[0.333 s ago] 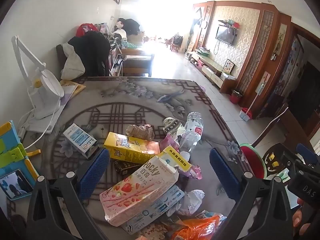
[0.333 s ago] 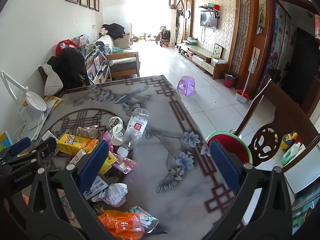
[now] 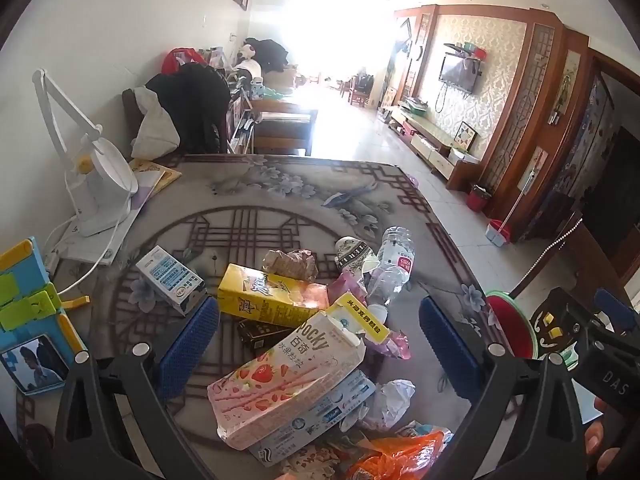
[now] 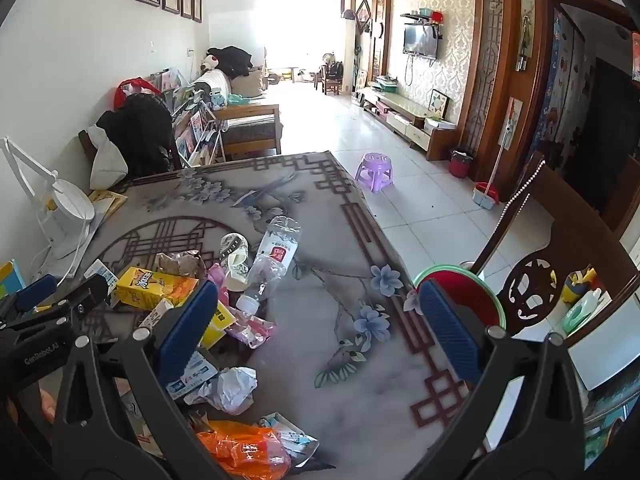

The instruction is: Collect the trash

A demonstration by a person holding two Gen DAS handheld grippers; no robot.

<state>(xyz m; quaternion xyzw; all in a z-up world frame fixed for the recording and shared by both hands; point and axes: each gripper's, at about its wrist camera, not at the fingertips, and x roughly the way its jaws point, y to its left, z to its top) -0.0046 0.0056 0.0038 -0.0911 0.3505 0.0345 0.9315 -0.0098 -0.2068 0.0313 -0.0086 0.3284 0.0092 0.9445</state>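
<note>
A heap of trash lies on the patterned table [image 3: 280,184]: a pink Pocky box [image 3: 286,376], a yellow carton [image 3: 272,300], a small white-blue carton [image 3: 170,276], a crushed clear bottle [image 3: 394,266], a crumpled paper cup [image 3: 354,254], white tissue [image 3: 390,402] and an orange wrapper [image 3: 394,458]. My left gripper [image 3: 318,344] hovers wide open above the Pocky box, holding nothing. My right gripper [image 4: 316,328] is open over bare table to the right of the heap; the bottle [image 4: 274,258], tissue [image 4: 230,390] and orange wrapper [image 4: 244,450] lie near its left finger.
A red bin with a green rim [image 4: 466,294] stands off the table's right edge beside a carved wooden chair [image 4: 532,284]. A white desk lamp [image 3: 94,184] and a phone on a colourful stand [image 3: 34,362] occupy the table's left side. A purple stool [image 4: 374,170] is on the floor.
</note>
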